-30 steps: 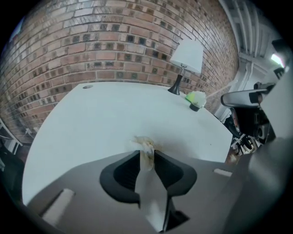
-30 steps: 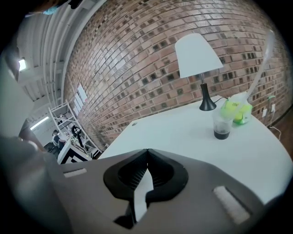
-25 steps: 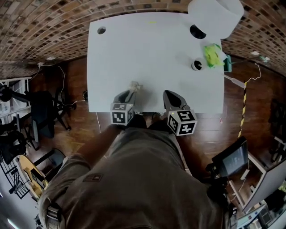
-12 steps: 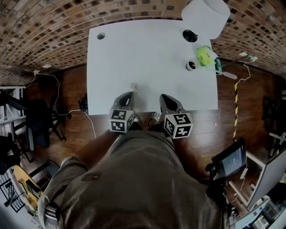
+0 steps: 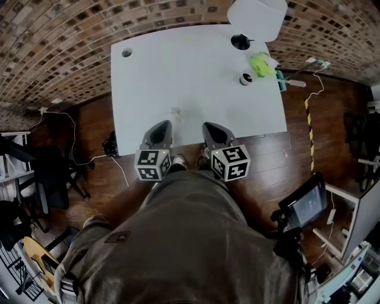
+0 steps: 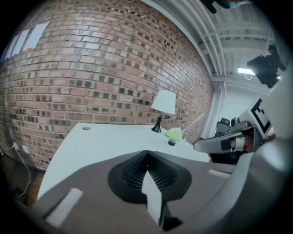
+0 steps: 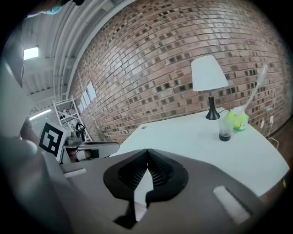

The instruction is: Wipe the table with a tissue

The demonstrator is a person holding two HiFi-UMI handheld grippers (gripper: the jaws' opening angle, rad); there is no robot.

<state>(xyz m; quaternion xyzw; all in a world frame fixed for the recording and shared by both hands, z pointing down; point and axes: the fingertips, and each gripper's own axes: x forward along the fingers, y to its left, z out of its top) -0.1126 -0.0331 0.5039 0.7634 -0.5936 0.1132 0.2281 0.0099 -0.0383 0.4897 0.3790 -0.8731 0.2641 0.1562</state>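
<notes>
Two grippers are in our hands, side by side at the near edge of the white table (image 5: 196, 83). The L gripper (image 5: 164, 123) has its jaws shut tight, tips pressed together. The R gripper (image 5: 209, 126) has its jaws shut tight too. Both tips reach over the near edge & point a bit down, w/ the marker cubes (image 5: 152, 164) close to our legs.

The tissue (image 5: 175, 111) is a small crumpled bit on the table, just in front of the L gripper's tips. We can't tell if it touches them.

Far off, at the back R corner of the table, stands a lamp (image 5: 256, 18) w/ a white shade. Near it are a small cup (image 5: 246, 79) w/ smth dark in the bottom & a green thing (image 5: 260, 62). At the back L corner the table has a little round hole (image 5: 126, 53). A brick wall (image 7: 151, 59) is behind the table.
</notes>
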